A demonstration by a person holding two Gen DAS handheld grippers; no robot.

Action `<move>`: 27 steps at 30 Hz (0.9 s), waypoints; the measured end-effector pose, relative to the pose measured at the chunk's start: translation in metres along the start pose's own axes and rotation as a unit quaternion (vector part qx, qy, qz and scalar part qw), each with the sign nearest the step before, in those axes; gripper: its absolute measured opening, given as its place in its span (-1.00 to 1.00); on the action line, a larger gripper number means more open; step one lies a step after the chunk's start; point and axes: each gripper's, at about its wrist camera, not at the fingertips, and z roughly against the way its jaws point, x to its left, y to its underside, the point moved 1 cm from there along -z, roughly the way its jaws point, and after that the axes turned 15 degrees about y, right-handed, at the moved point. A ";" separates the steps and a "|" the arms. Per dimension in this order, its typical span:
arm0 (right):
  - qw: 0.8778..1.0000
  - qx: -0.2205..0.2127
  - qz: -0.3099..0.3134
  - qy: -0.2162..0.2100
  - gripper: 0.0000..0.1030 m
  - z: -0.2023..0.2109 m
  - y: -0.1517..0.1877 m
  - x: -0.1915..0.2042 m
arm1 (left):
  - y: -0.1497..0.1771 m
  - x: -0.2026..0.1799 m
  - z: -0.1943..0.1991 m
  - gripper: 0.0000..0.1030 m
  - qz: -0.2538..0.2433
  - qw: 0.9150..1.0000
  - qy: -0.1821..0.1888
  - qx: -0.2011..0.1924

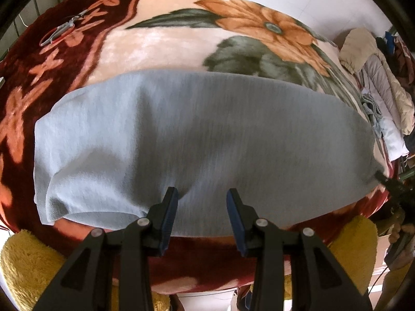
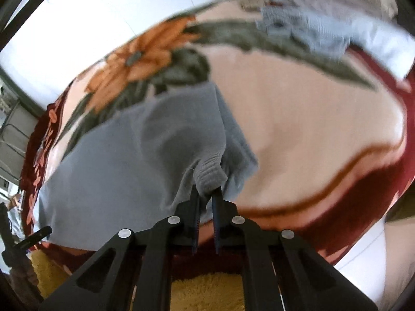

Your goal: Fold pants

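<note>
Light grey pants lie folded across a floral blanket on the bed. My left gripper is open and empty, its fingers hovering over the near edge of the pants. My right gripper is shut on the ribbed waistband end of the pants and lifts that corner off the blanket. The right gripper also shows at the far right of the left wrist view, at the edge of the pants.
Scissors lie on the blanket at the far left. A pile of jackets and clothes sits at the right end of the bed. Yellow fluffy slippers are below the near edge. A white wall is behind.
</note>
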 end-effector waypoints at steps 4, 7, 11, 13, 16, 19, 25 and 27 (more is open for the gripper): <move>0.998 -0.055 0.025 0.025 -0.83 0.021 -0.009 0.000 | 0.002 -0.004 -0.006 -0.21 -0.007 1.000 -0.001 0.011; 0.999 -0.025 0.030 0.033 -0.83 -0.001 -0.008 -0.001 | 0.005 -0.007 -0.012 -0.21 -0.017 1.000 -0.011 0.015; 0.998 0.016 0.030 0.052 -0.83 -0.037 0.002 -0.007 | 0.006 -0.008 -0.015 -0.21 -0.025 0.999 -0.014 0.016; 0.998 0.024 0.016 0.052 -0.83 -0.048 0.009 -0.011 | 0.007 -0.007 -0.015 -0.21 -0.028 0.999 -0.015 0.017; 0.998 0.022 0.009 0.058 -0.65 -0.051 0.012 -0.015 | 0.007 -0.006 -0.014 -0.21 -0.025 1.000 -0.012 0.015; 0.996 0.015 0.012 0.087 -0.37 -0.042 0.010 -0.016 | 0.006 -0.004 -0.009 -0.21 -0.018 1.000 -0.016 0.015; 0.992 -0.024 0.028 0.118 -0.32 -0.005 0.005 0.001 | -0.004 0.010 0.030 -0.19 -0.010 0.999 -0.030 -0.015; 0.992 -0.036 0.032 0.114 -0.32 0.010 0.004 0.011 | -0.008 0.020 0.047 -0.09 -0.008 0.998 -0.049 -0.034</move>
